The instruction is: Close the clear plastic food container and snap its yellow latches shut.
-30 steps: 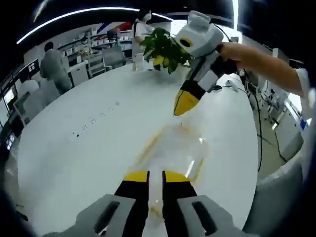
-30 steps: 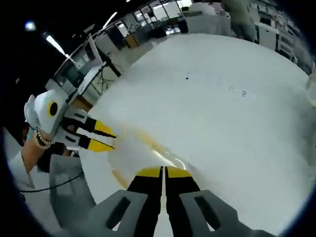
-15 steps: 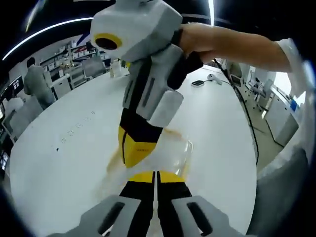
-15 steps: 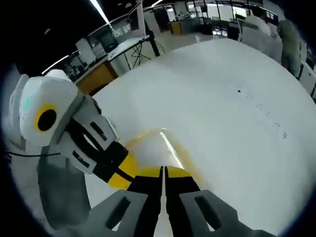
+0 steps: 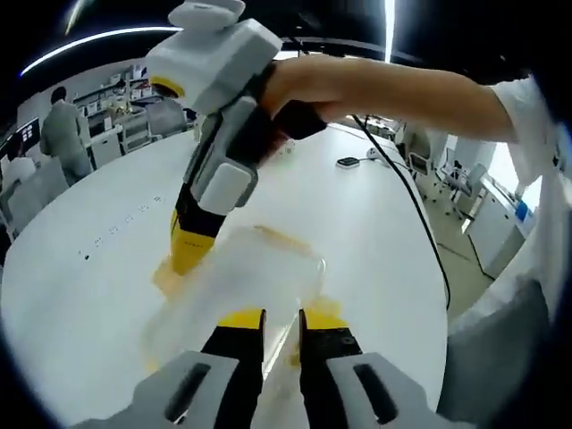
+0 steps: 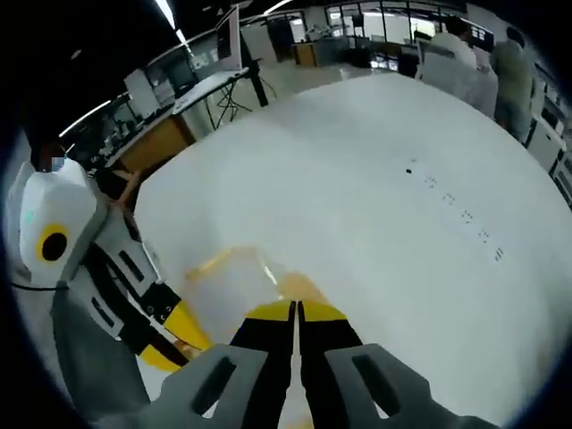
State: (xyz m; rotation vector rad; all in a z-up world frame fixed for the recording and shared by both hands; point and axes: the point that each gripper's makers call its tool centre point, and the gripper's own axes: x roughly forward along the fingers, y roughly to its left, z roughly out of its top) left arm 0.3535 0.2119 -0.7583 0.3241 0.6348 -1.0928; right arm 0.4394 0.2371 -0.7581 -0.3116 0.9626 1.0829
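Observation:
The clear container (image 5: 246, 273) lies on the white table just ahead of my left gripper (image 5: 281, 320). The left jaws stand a narrow gap apart with the container's near clear edge between them. My right gripper (image 5: 186, 255) reaches down from above, its yellow tips on the container's far left side at a yellow latch (image 5: 165, 279). In the right gripper view, my right gripper (image 6: 295, 310) is shut with nothing between its jaws, its tips on the yellow latch (image 6: 299, 288) at the container (image 6: 223, 281). The left gripper (image 6: 172, 341) comes in from the lower left.
The wide white table (image 5: 375, 232) spreads around the container. A small device (image 5: 347, 163) with a cable lies farther back on it. A person's arm (image 5: 402, 94) holds the right gripper. People (image 6: 509, 80) and desks with monitors (image 6: 223, 45) stand beyond the table's edge.
The right gripper has swung to the container's far left side and sits at a latch. The left jaws stand slightly wider apart than half a second ago. Both views have shifted.

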